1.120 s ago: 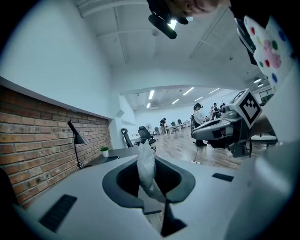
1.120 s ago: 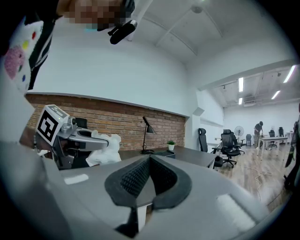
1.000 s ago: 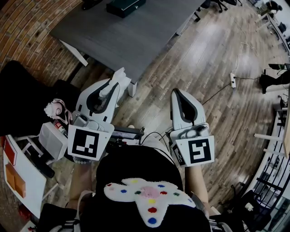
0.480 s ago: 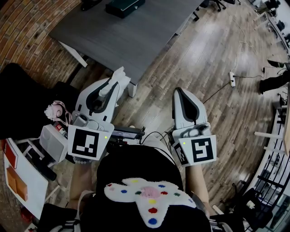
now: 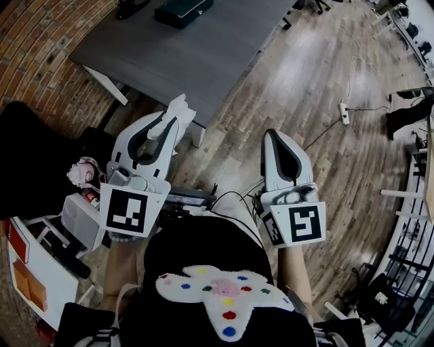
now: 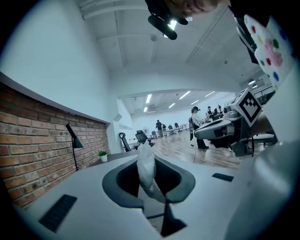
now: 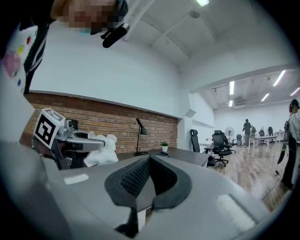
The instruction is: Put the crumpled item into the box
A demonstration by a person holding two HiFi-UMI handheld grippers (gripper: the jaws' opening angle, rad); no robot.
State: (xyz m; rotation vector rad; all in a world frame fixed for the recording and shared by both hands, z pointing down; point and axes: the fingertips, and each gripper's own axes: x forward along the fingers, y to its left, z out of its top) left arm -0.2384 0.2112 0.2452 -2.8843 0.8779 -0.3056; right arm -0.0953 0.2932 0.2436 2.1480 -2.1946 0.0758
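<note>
From the head view, both grippers are up in front of the person, over the wooden floor and short of the near corner of the grey desk. The left gripper has the white crumpled item sticking out past its tips, close to that corner but not over the desk. Switch to the left gripper view and the grip is plain: the fingers are pinched on the item, which stands upright between them as a narrow twist of pale material. The head view only gives it as a small white tuft. The right gripper hangs well apart to the right. Its own view settles what the head view cannot: the ribbed fingers are pressed together with nothing between them. That same view looks across at the left gripper and shows the item from the side as a fuller, bunched lump. Both gripper views also pick up a brick wall, a black desk lamp and a small potted plant on the desk, none of which read clearly from above. As for the container, a dark box sits at the far edge of the desk, partly cut off by the top of the head view. Whether it is open, or what is inside, cannot be told.
</note>
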